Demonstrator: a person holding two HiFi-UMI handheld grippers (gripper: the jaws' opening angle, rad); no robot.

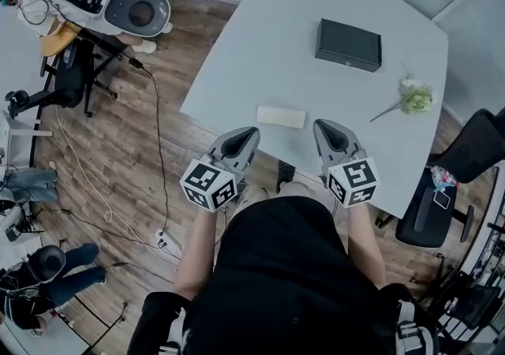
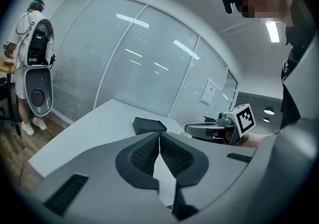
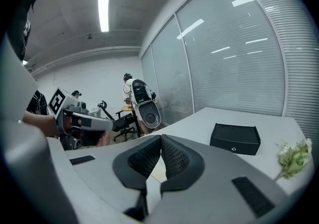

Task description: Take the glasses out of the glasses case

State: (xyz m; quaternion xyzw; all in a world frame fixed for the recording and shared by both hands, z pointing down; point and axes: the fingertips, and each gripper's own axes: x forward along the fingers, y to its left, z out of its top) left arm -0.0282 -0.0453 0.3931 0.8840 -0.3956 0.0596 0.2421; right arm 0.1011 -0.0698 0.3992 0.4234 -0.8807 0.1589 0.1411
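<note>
Glasses case (image 1: 348,45) far on table (image 1: 260,46); flower (image 1: 414,98) right of it; pad (image 1: 281,117) near edge

- Cool, even indoor light; the table (image 1: 260,54) is bright, with only faint, soft shadows.
- A ceiling strip light (image 3: 103,9) blows out white, and lamps streak as glare on the glass partition (image 3: 234,58).
- Both gripper views are fisheye: straight lines bow and the corners fall black.
- The fingers (image 2: 142,156) near the lens look soft.
- The head view's wooden floor (image 1: 118,180) is dimmer.
</note>
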